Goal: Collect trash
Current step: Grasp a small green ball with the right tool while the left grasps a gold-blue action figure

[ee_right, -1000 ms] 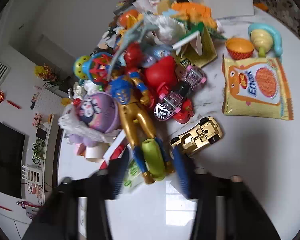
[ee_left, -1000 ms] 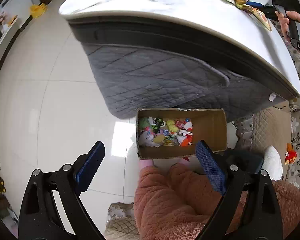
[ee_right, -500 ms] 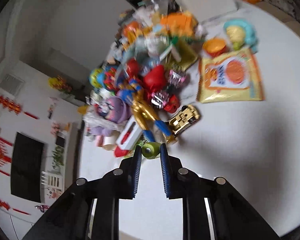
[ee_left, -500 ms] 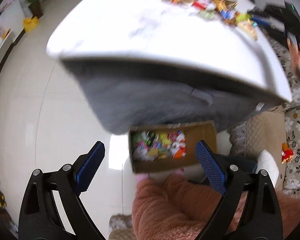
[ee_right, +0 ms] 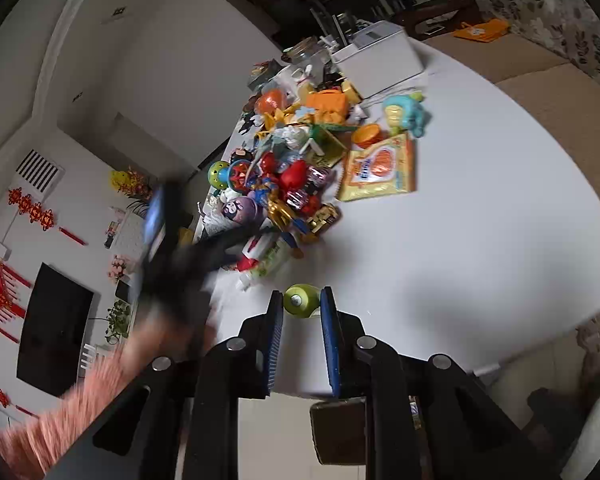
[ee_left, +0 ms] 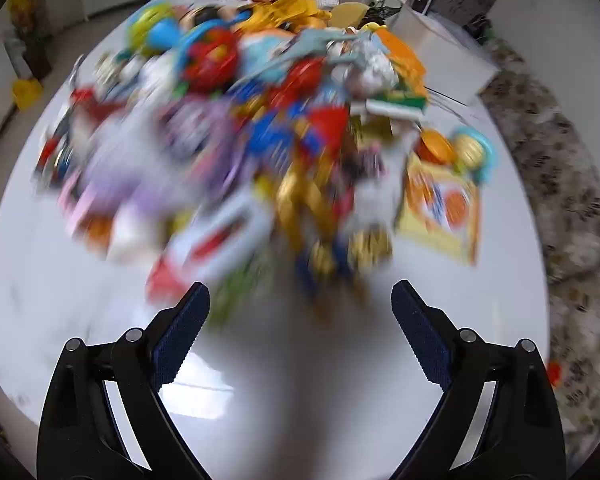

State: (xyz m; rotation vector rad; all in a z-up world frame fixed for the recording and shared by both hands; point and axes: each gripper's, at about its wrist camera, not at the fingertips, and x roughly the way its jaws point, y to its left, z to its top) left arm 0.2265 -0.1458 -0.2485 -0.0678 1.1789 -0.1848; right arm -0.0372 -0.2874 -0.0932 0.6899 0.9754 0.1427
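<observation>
My right gripper (ee_right: 301,306) is shut on a small green bottle (ee_right: 300,300) and holds it above the near edge of the white round table (ee_right: 480,240). A pile of toys and wrappers (ee_right: 292,176) lies further back, with a yellow snack bag (ee_right: 380,170) beside it. My left gripper (ee_left: 300,320) is open and empty over the table, facing the same pile (ee_left: 260,140), which is blurred there. The left gripper (ee_right: 160,216) also shows as a blur at the left of the right wrist view.
A white box (ee_right: 380,56) and jars stand at the table's far end. A cardboard box (ee_right: 340,428) sits on the floor below the near table edge. A sofa (ee_right: 560,92) runs along the right side.
My right gripper closed on the green bottle and drew it back from the pile. My left gripper swung up from the cardboard box on the floor to face the tabletop.
</observation>
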